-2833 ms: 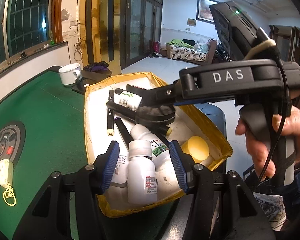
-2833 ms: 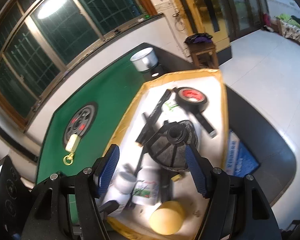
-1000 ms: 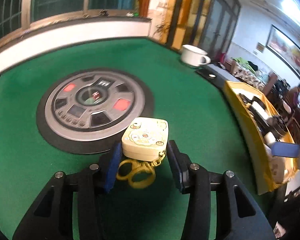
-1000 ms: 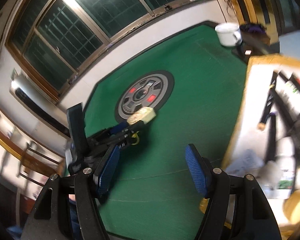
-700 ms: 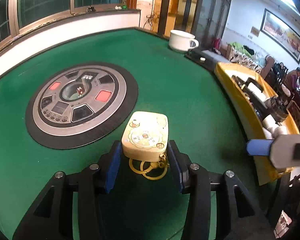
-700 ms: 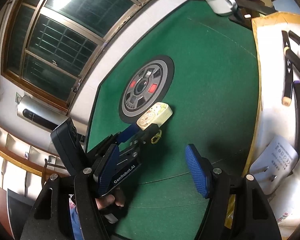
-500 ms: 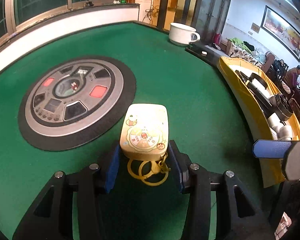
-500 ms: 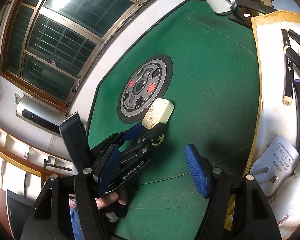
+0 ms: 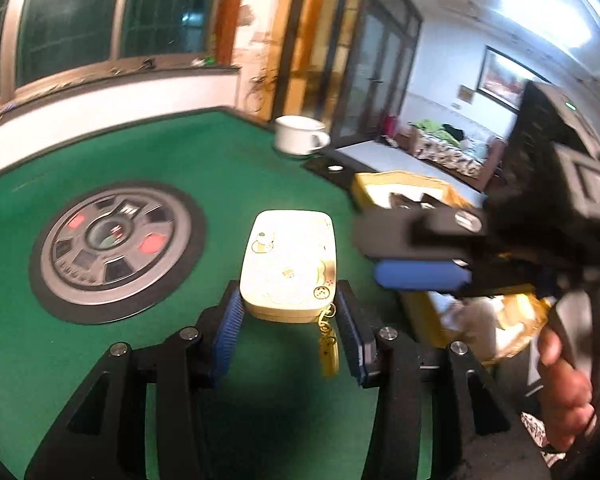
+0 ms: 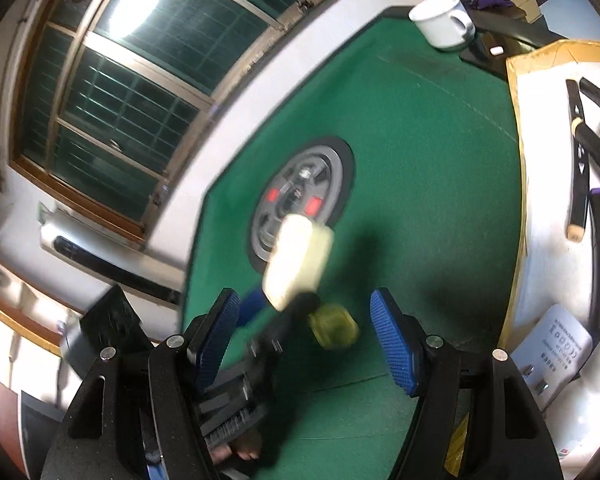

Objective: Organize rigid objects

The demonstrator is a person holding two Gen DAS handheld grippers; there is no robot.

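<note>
On the left, the dial (image 9: 116, 248) is set into the green table (image 9: 228, 168). The left gripper (image 9: 288, 324) is clamped on the cream case (image 9: 290, 264), raised clear of the felt with its gold ring (image 9: 327, 346) dangling, probably headed for the yellow tray (image 9: 400, 182). The right gripper (image 10: 306, 340) hangs with its jaws apart and empty, probably waiting near the tray to help.

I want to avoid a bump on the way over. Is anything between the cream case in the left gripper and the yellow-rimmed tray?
Yes. The right gripper hangs in front of the tray, right of the cream case held by the left gripper. It is open and empty, and looks likely to block a straight path. The green table between shows nothing else.
</note>
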